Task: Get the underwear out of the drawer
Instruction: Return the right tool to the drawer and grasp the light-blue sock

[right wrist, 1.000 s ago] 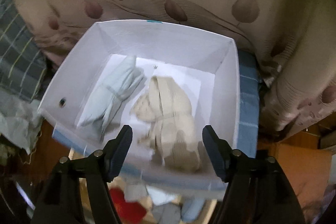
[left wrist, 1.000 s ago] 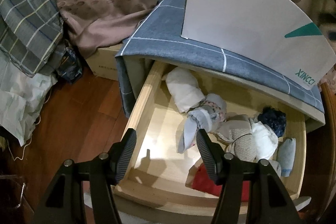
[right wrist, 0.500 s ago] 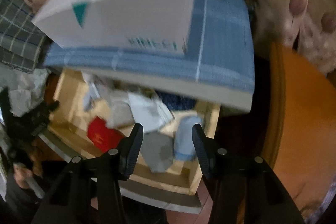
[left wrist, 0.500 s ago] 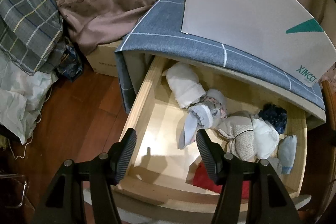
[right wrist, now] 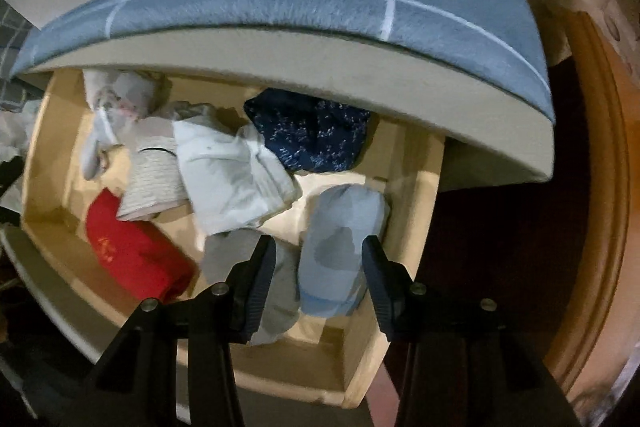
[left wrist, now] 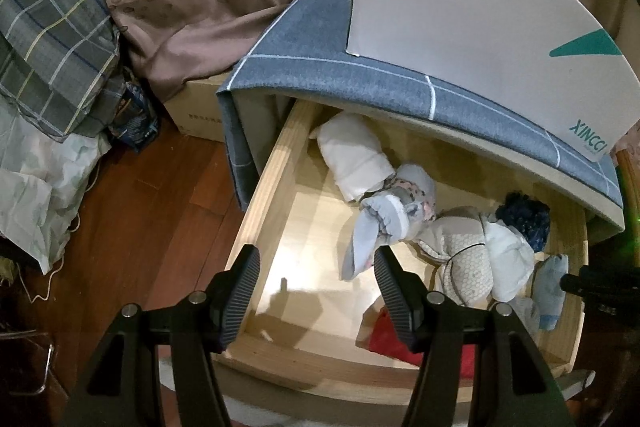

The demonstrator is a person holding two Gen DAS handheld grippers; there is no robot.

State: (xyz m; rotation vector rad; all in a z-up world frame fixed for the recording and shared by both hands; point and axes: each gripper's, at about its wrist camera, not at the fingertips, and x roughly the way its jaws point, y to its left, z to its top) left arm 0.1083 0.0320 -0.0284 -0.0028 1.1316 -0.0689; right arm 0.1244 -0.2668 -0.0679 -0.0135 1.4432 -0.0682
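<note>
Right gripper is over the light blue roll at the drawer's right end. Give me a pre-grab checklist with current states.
1. Drawer pulled out, contents reachable: ok.
2. Right gripper lined up over the light blue roll: ok, the roll sits between the fingers.
3. Pads on the roll: not ok; jaws closing, no contact visible.
4. Grey garment clear of the grip: not ok, it lies under the inner finger.
5. Left gripper out of the way: ok, open over the bare drawer floor.
6. Roll free underneath: cannot tell.
</note>
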